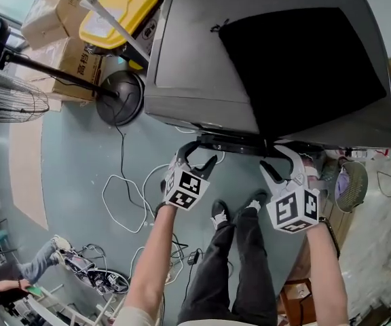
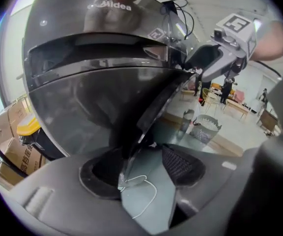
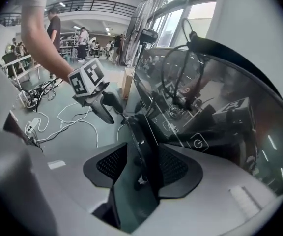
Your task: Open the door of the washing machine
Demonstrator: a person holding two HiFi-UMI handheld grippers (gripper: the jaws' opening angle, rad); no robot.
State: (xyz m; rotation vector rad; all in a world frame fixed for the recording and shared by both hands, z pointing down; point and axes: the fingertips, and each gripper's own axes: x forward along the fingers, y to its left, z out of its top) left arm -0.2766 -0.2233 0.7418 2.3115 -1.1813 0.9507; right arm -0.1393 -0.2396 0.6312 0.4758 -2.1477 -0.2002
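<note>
Left tool (image 2: pixel 141 168): jaws spread, front lip of the door (image 1: pixel 297 60) runs between them with a gap on one side, no pinch. Right tool (image 3: pixel 142 165): same, spread astride the lip. Both sit side by side at the door's front edge. The dark door lies flat on top of the washing machine (image 1: pixel 195 53). White cable (image 1: pixel 124 202) loops on the floor (image 1: pixel 73 161) below.

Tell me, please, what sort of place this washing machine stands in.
Probably an open workshop or test hall, not a home: stacked cardboard boxes, loose cables across the floor, and people at workbenches behind.
</note>
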